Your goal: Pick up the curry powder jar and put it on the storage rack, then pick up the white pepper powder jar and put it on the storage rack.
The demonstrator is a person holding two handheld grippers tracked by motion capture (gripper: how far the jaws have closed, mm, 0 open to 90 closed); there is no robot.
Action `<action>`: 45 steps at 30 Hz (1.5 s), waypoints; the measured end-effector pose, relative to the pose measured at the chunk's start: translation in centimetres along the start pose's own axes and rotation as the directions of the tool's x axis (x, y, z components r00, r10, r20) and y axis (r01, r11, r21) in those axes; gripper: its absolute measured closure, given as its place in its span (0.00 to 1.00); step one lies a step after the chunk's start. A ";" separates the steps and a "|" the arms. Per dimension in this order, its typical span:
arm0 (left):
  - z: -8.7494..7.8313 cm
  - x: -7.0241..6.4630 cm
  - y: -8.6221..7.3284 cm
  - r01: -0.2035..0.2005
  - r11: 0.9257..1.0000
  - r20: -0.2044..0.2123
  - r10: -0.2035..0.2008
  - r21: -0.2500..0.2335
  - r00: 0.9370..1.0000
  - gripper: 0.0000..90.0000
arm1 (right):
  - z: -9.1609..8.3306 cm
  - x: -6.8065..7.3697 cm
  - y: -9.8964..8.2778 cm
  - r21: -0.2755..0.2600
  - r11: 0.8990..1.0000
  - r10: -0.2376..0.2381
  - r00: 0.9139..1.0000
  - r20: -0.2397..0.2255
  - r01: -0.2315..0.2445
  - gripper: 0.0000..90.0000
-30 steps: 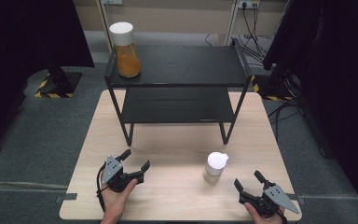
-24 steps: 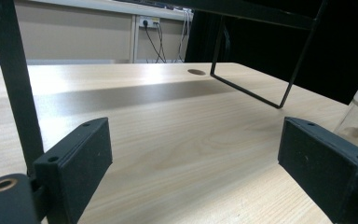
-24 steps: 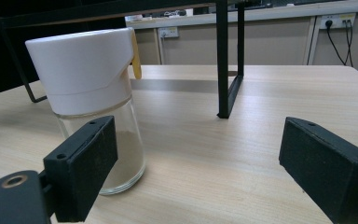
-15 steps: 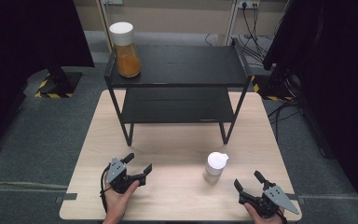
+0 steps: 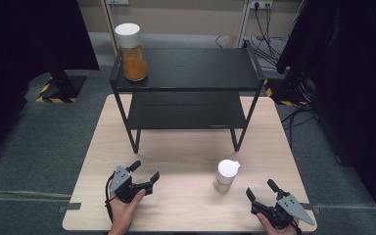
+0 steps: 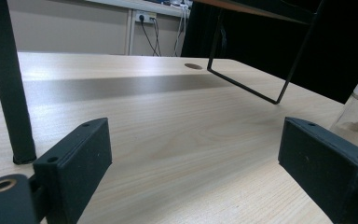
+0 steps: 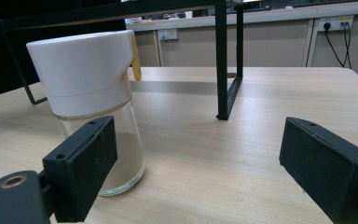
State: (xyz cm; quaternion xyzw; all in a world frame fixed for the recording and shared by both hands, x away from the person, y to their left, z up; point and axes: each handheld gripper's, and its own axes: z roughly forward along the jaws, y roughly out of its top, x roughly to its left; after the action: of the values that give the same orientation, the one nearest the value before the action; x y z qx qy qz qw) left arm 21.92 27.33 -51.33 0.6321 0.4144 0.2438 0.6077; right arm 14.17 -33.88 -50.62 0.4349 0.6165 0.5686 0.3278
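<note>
Resting low over the desk (image 5: 186, 156) with both tools released: right tool (image 5: 264, 193) gaping wide, small white-capped jar (image 5: 226, 175) standing upright just ahead and left of it, untouched, likely lining up a grasp. Left tool (image 5: 144, 172) spread and empty, jar well off to its right.

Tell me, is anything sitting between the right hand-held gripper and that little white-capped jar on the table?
Nothing visible. The right hand-held gripper has open jaws aimed toward the small white-capped jar, with only bare table between them. The black shelf rack stands farther back, beyond the jar.
</note>
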 end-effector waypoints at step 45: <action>0.2 -0.2 0.1 -0.025 1.000 0.004 0.025 0.003 1.000 0.10 | 7.1 2.5 3.4 0.123 0.984 -0.099 0.971 -0.219 0.128 0.18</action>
State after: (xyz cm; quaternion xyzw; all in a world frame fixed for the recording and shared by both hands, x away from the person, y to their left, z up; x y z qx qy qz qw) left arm 21.95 27.03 -51.25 0.6389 0.4055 0.2494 0.6043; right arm 20.10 -28.75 -48.06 0.3571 0.7093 0.5485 0.2618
